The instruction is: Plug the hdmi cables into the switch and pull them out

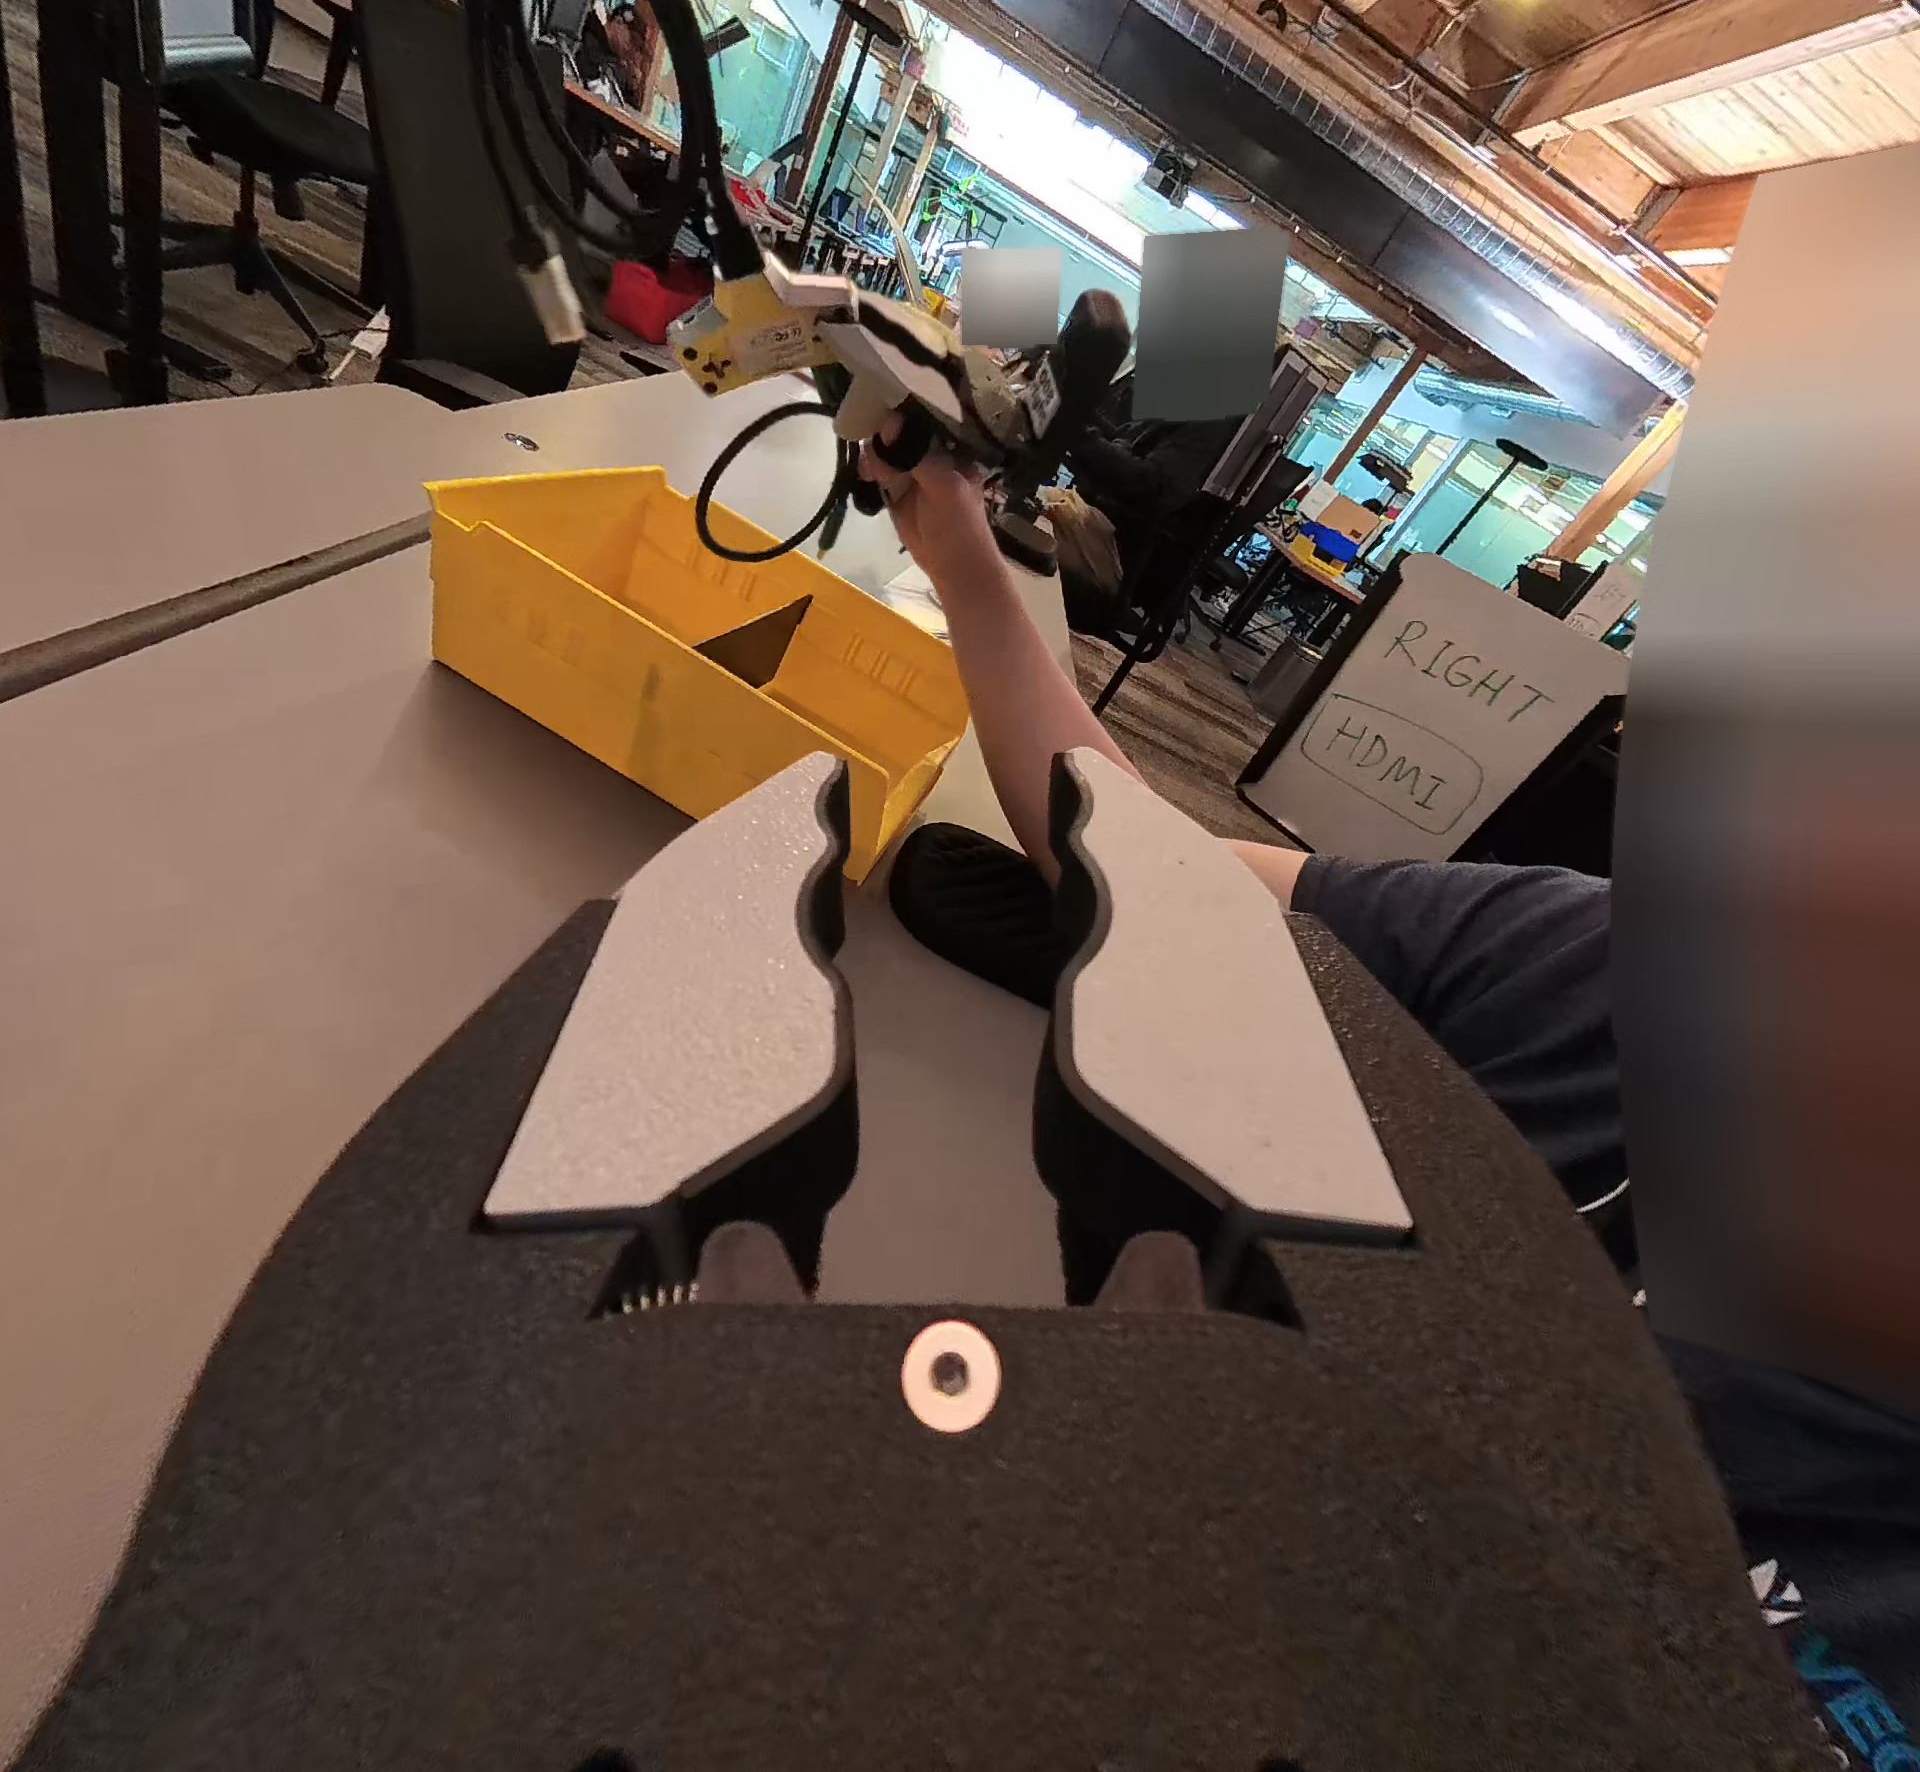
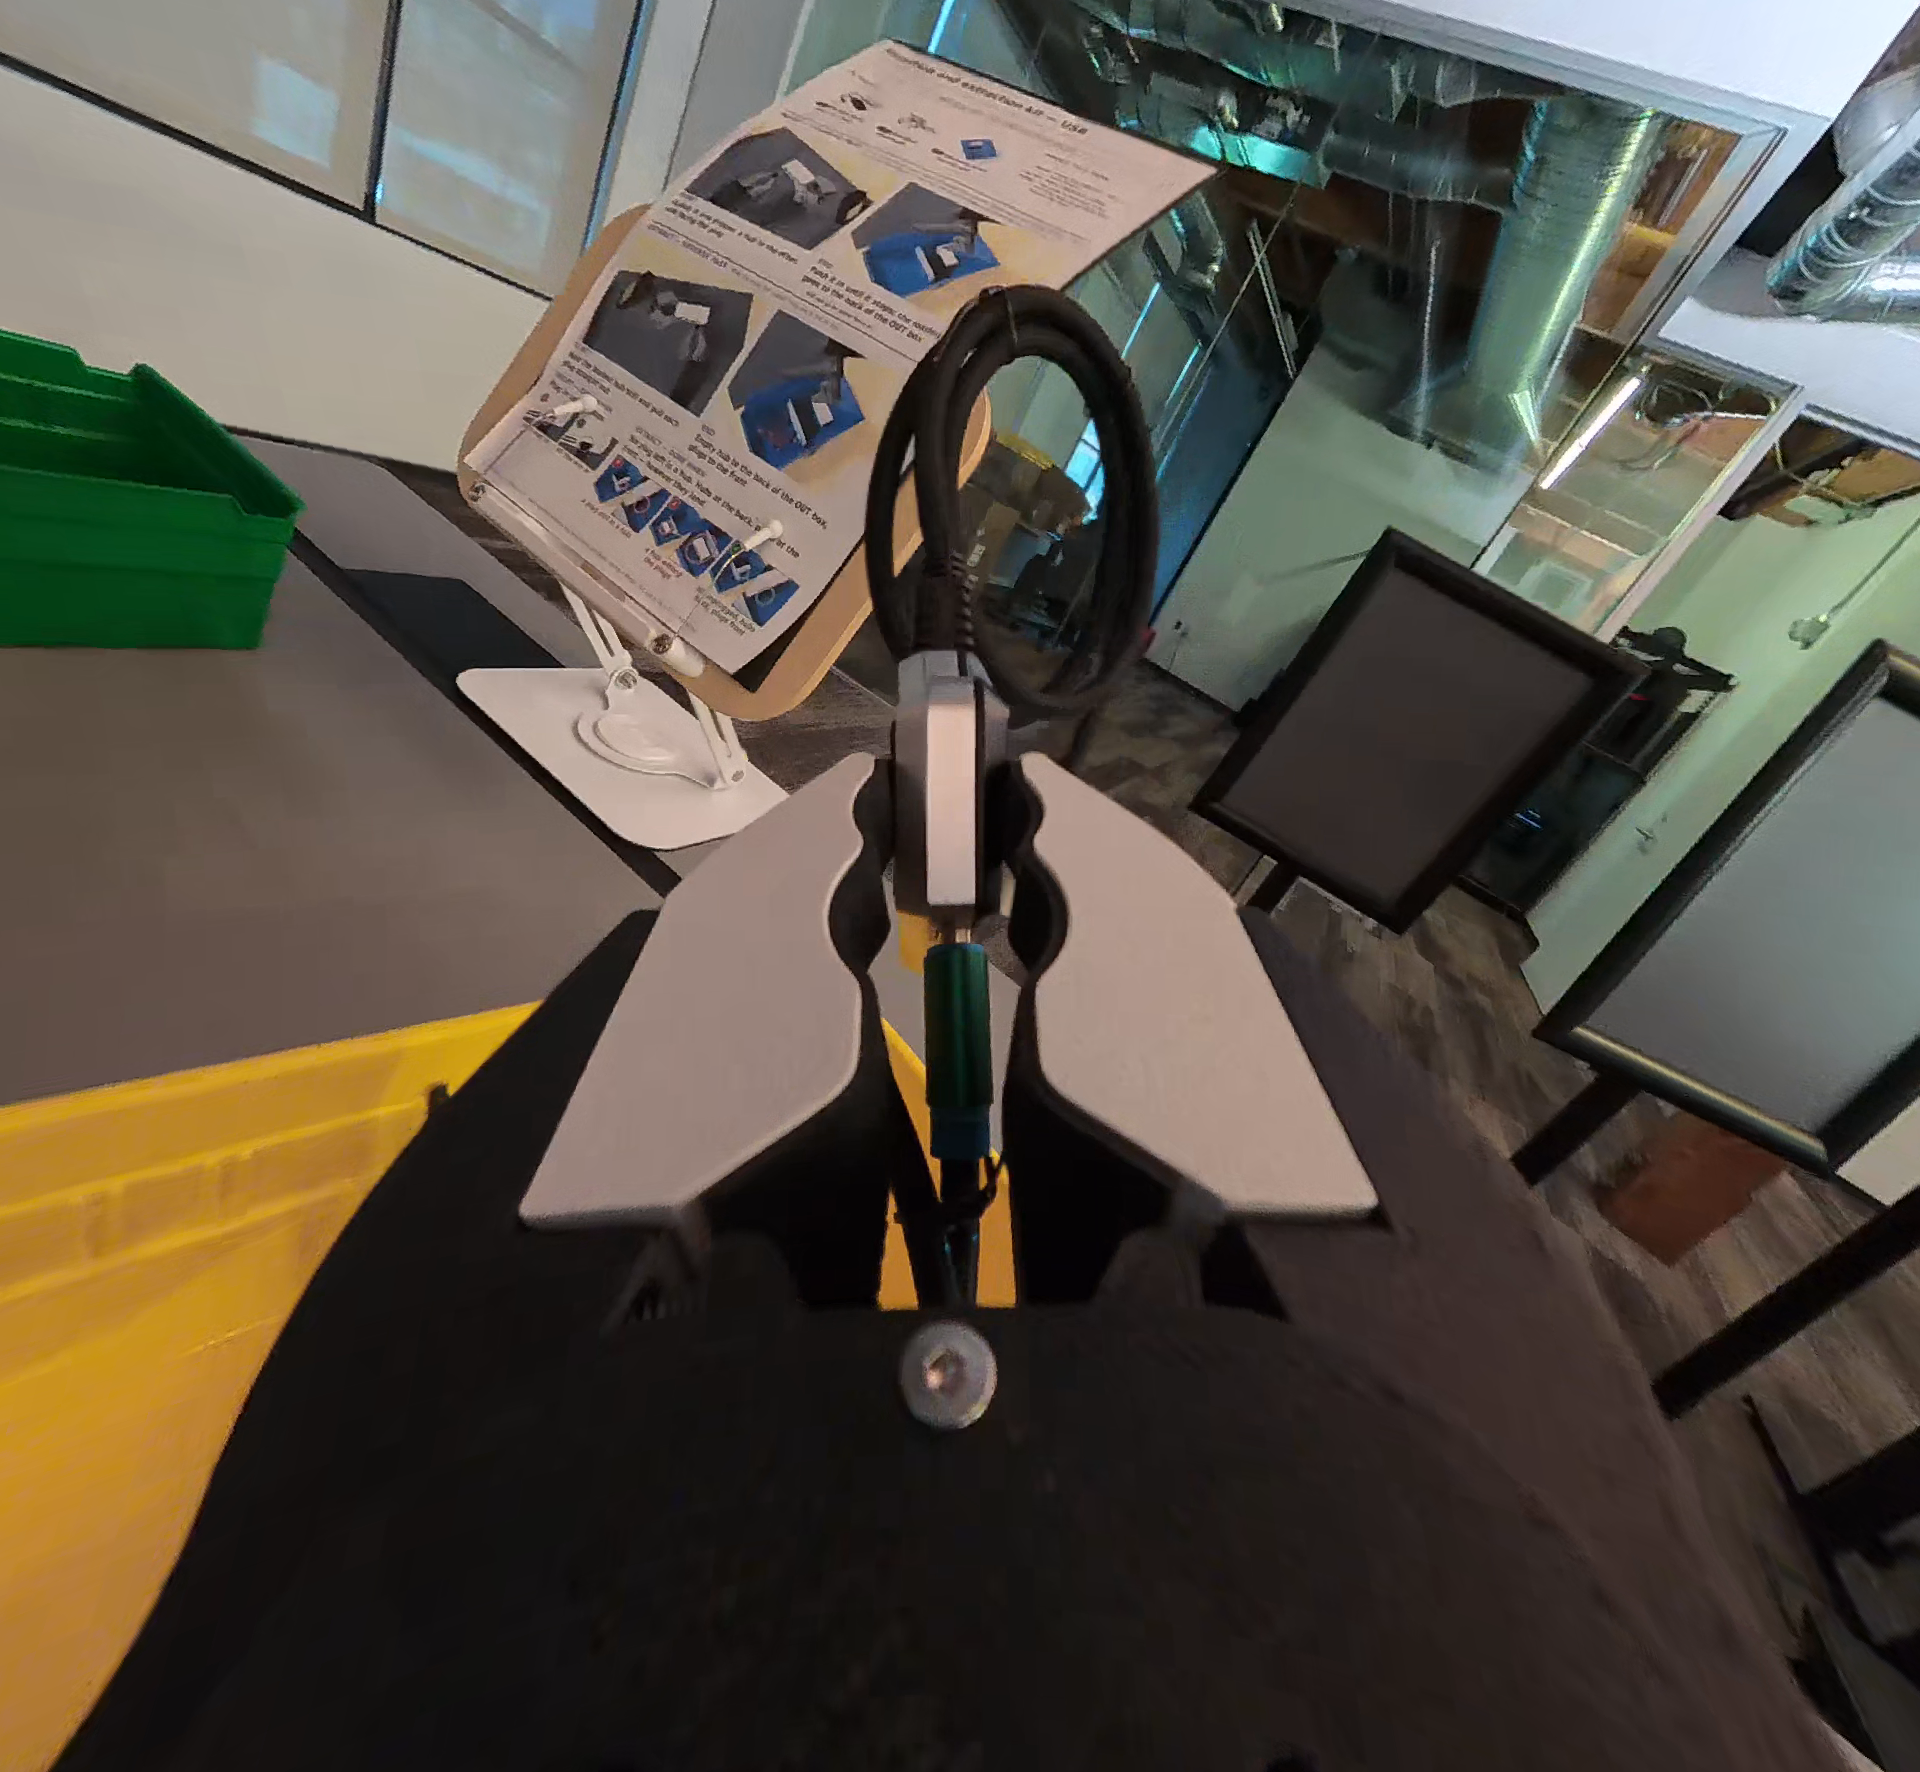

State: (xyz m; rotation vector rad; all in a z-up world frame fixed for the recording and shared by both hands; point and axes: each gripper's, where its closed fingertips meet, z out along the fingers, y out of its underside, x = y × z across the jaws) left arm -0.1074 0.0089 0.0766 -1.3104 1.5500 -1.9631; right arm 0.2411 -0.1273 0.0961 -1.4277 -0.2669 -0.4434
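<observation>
One switch (image 2: 951, 813) between right tool (image 2: 940, 823) fingers.

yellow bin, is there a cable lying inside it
No, the yellow bin on the table looks empty in the left wrist view; the cables hang above it.

Left gripper (image 1: 951, 839) agape, right gripper (image 2: 940, 839) clamped
</observation>
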